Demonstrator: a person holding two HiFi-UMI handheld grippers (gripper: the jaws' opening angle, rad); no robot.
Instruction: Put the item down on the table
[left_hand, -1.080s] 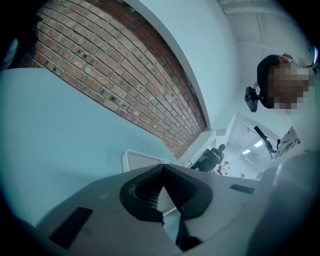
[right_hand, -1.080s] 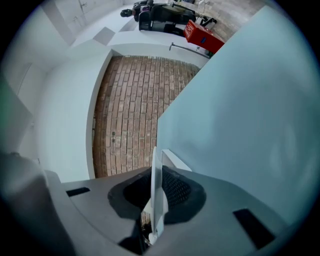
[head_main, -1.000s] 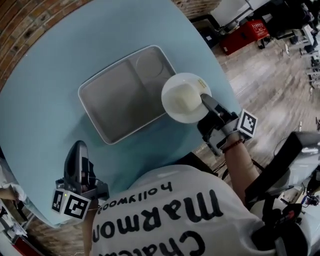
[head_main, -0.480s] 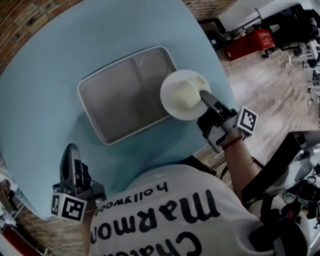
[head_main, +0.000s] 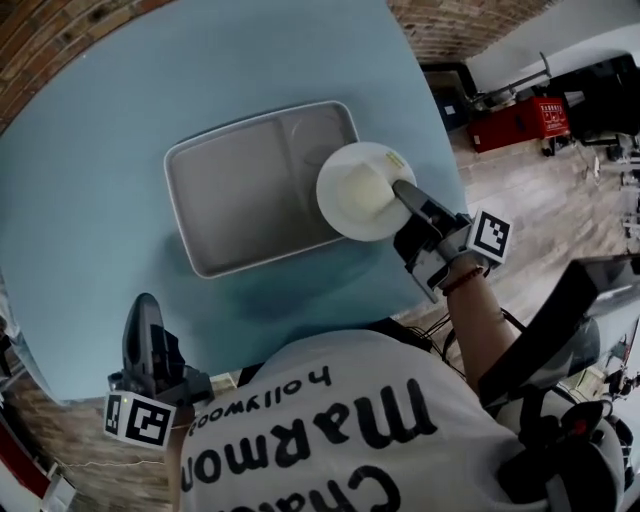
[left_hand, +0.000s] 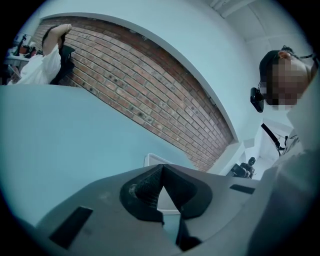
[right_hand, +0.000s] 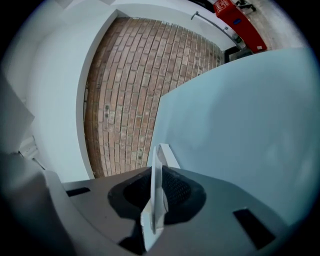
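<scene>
A white plate (head_main: 360, 192) hangs over the right edge of the grey compartment tray (head_main: 240, 200), which lies on the light blue round table (head_main: 120, 120). My right gripper (head_main: 403, 190) is shut on the plate's right rim. In the right gripper view the plate (right_hand: 159, 167) stands edge-on between the pads of my right gripper (right_hand: 156, 186), with the table (right_hand: 240, 125) beyond it. My left gripper (head_main: 143, 308) hovers at the table's near left edge. There, in the left gripper view, the tips of my left gripper (left_hand: 161, 169) meet with nothing between them, and the tray's corner (left_hand: 152, 160) shows behind them.
A brick wall (left_hand: 150, 95) curves round the table's far side. A red toolbox (head_main: 525, 122) stands on the wooden floor to the right. A person in white (left_hand: 295, 135) stands at the right of the left gripper view, and another (left_hand: 45, 57) at its far left.
My left gripper has drawn back from over the table to its near left edge. The right gripper keeps its hold, and the plate has shifted slightly further over the tray's right edge.
</scene>
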